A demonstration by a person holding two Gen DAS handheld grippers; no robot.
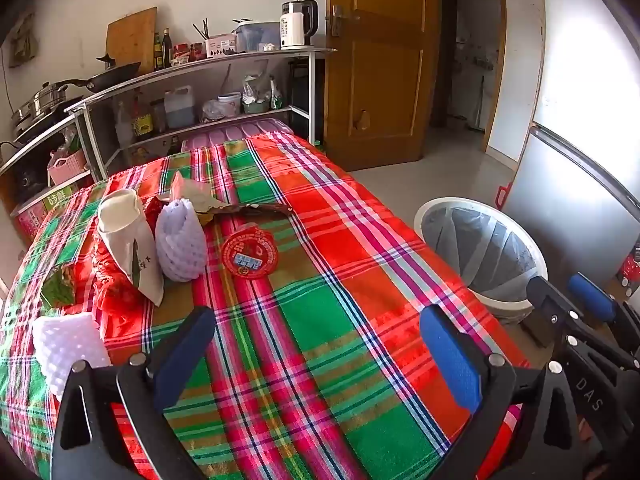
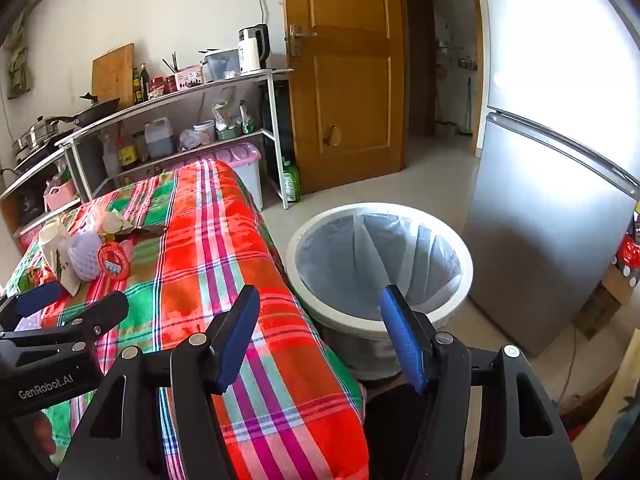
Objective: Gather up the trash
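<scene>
Trash lies on the plaid tablecloth [image 1: 320, 320]: a red round lid [image 1: 249, 255], a white foam fruit net [image 1: 180, 240], a crushed paper cup [image 1: 128, 240], red wrappers [image 1: 114, 288], a white foam piece [image 1: 68, 344] and torn paper [image 1: 196, 194]. The pile also shows in the right wrist view, with the red lid [image 2: 114, 266] at its front. My left gripper [image 1: 320, 328] is open and empty over the cloth, short of the pile. My right gripper [image 2: 320, 312] is open and empty at the table's right edge, beside the white bin [image 2: 380, 264] lined with a bag.
The bin [image 1: 480, 248] stands on the floor right of the table. A silver fridge [image 2: 552, 220] is beyond it. Kitchen shelves [image 1: 200, 92] with a kettle, bottles and pans stand behind the table. A wooden door [image 2: 344, 80] is at the back.
</scene>
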